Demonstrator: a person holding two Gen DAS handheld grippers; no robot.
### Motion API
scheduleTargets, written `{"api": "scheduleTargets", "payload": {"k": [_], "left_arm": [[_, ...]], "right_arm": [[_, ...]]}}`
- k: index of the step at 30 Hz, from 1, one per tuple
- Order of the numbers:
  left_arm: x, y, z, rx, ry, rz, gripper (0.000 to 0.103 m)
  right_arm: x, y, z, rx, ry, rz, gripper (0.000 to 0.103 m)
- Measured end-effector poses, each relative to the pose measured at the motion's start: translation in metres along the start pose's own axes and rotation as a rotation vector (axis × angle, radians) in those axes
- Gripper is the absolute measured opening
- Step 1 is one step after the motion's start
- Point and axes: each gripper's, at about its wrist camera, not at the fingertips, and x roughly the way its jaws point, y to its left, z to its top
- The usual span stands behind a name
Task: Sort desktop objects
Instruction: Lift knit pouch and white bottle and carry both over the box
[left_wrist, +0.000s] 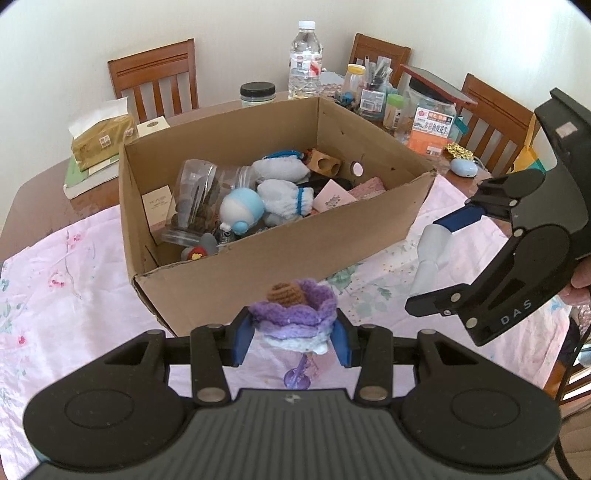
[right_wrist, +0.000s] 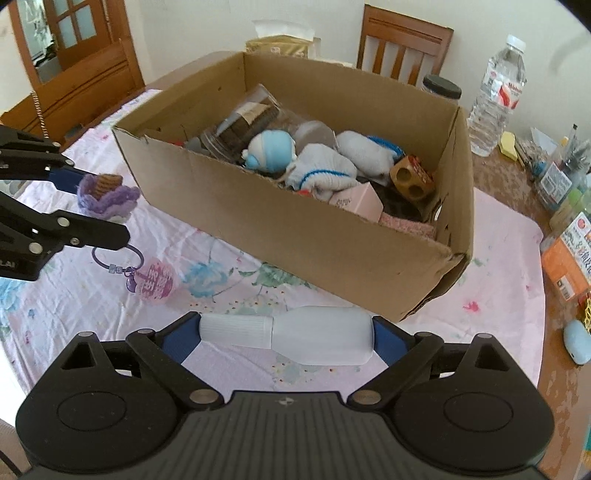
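Observation:
An open cardboard box (left_wrist: 280, 251) (right_wrist: 295, 236) stands on the pink floral cloth, holding jars, plush toys, a wooden block and small cartons. My left gripper (left_wrist: 291, 334) is shut on a purple crochet flower keychain (left_wrist: 293, 314), just in front of the box's near wall; its ring and pink charm (right_wrist: 157, 282) hang below. My right gripper (right_wrist: 286, 339) is shut on a white plastic bottle (right_wrist: 295, 338), held sideways in front of the box. In the left wrist view the right gripper (left_wrist: 439, 258) with the bottle (left_wrist: 430, 254) is right of the box.
Behind the box stand a water bottle (left_wrist: 304, 59), a black-lidded jar (left_wrist: 258, 94), a tissue pack (left_wrist: 101, 136) and cluttered jars and pens (left_wrist: 384, 96). A light blue gadget (right_wrist: 578, 341) lies at the right edge. Wooden chairs (left_wrist: 155, 79) surround the table.

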Motion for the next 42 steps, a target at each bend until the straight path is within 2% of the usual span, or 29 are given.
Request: {"api": "scheduleTargets", "payload": {"k": [14,24,31,38,42], "left_arm": [[-0.035,-0.014,0.011,0.016,-0.062,0.016,0.043],[-0.055,-0.024,0.033,0.090,-0.101,-0.027,0.043],[-0.071,-0.022,0.063,0.102,-0.169,-0.003,0.043],[-0.077,-0.017,0.094,0.116,-0.222,0.032,0.043],[-0.068,-0.011,0.105,0.116,-0.225,0.055,0.043]], "right_arm": [[-0.049,0.000,0.005,-0.024,-0.077,0.054,0.098],[-0.076,0.002,0.016,-0.129,-0.113,0.121,0.098],[-0.090,-0.001,0.036,-0.198,-0.161,0.092,0.098],[-0.096,-0.017,0.063,-0.190,-0.201,0.067,0.098],[-0.091,-0.030,0.078,-0.166,-0.203,0.055,0.098]]}}
